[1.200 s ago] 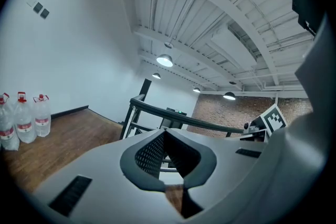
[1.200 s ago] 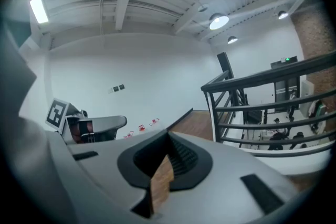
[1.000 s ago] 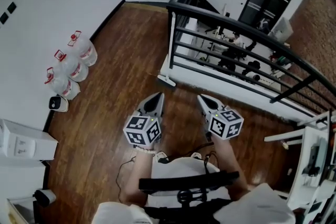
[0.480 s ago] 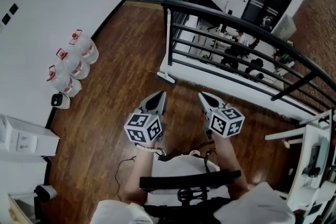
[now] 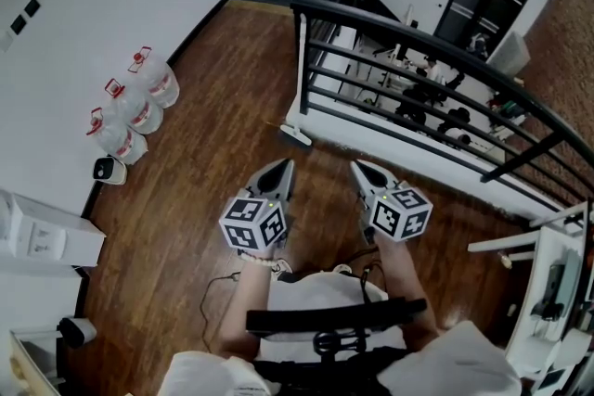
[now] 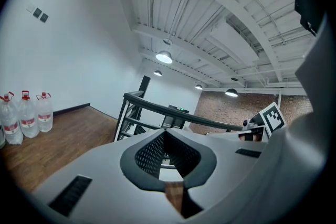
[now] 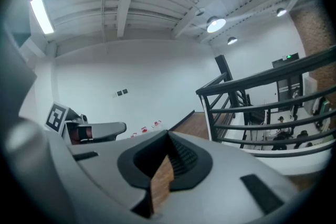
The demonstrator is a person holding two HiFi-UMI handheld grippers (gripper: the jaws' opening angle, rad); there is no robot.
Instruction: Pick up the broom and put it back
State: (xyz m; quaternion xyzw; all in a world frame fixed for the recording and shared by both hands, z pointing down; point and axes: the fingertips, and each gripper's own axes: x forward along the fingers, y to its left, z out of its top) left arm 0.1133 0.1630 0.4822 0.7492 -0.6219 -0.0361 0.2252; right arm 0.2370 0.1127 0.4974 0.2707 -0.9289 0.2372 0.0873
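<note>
A white long-handled tool that looks like the broom (image 5: 296, 133) stands against the black railing's corner post, its head on the wooden floor. My left gripper (image 5: 282, 168) and right gripper (image 5: 358, 169) are held side by side in front of the person, pointing toward the railing, well short of the broom. Both are shut with nothing between the fingers. In the left gripper view the tips (image 6: 165, 131) meet, with the railing (image 6: 157, 110) ahead. In the right gripper view the tips (image 7: 168, 134) also meet.
A black railing (image 5: 418, 42) runs across from the middle to the right, with a lower level behind it. Three water bottles (image 5: 135, 111) and a small white device (image 5: 109, 169) stand along the left wall. White furniture (image 5: 548, 292) sits at the right edge.
The person and both grippers have edged slightly forward toward the railing. Both grippers stay shut and empty.
</note>
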